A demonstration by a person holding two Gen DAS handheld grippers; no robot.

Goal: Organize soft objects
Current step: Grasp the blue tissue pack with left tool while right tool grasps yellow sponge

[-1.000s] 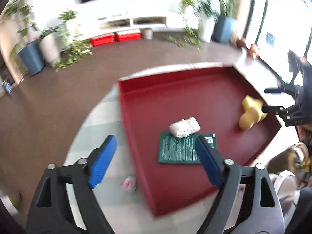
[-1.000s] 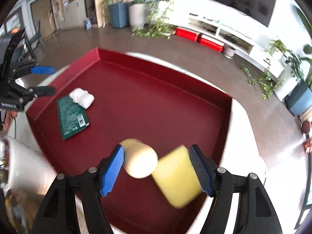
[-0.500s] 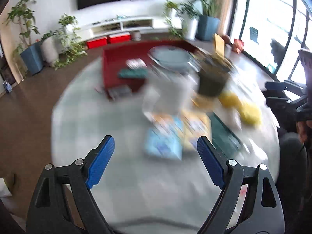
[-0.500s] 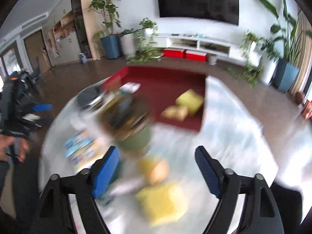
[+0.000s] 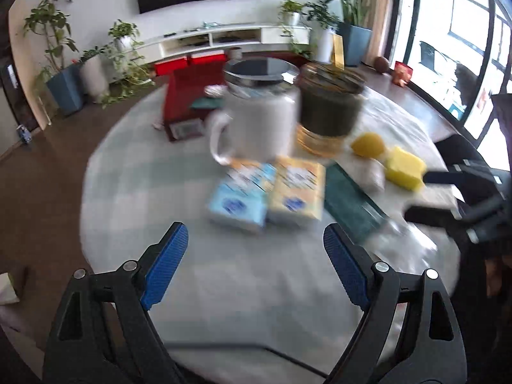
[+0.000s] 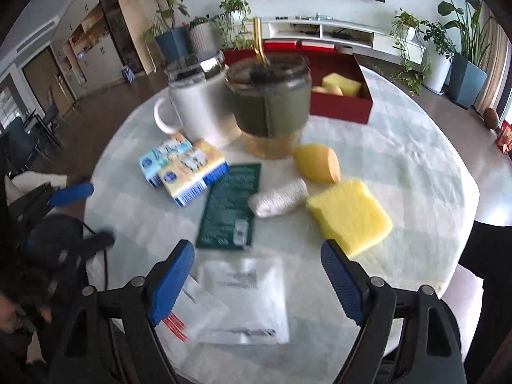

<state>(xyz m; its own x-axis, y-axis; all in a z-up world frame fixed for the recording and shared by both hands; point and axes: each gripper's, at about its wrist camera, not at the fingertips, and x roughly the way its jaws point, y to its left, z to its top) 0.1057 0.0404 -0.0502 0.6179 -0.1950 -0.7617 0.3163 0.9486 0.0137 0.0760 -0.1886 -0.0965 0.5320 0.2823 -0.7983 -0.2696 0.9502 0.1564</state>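
On the round table lie soft things: a square yellow sponge (image 6: 350, 216), an egg-shaped yellow sponge (image 6: 316, 163), a white knitted roll (image 6: 278, 198), a flat green packet (image 6: 228, 208) and white plastic packets (image 6: 246, 297). My right gripper (image 6: 257, 265) hangs open over the white packets with nothing between its fingers. The left gripper (image 5: 256, 256) is open and empty above bare tablecloth, short of a blue tissue pack (image 5: 238, 198) and a yellow tissue pack (image 5: 296, 192). The red tray (image 6: 342, 105) at the far side holds two yellow sponges (image 6: 340, 83).
A white mug (image 6: 198, 108) and a green-sleeved glass jar (image 6: 272, 102) stand mid-table between the loose items and the tray. The left gripper (image 6: 68, 190) shows at the left edge of the right wrist view. Potted plants and a low white cabinet line the far wall.
Both grippers have pulled back from the red tray to the near side of the table. The two yellow sponges that lay between the right fingers now rest in the tray.
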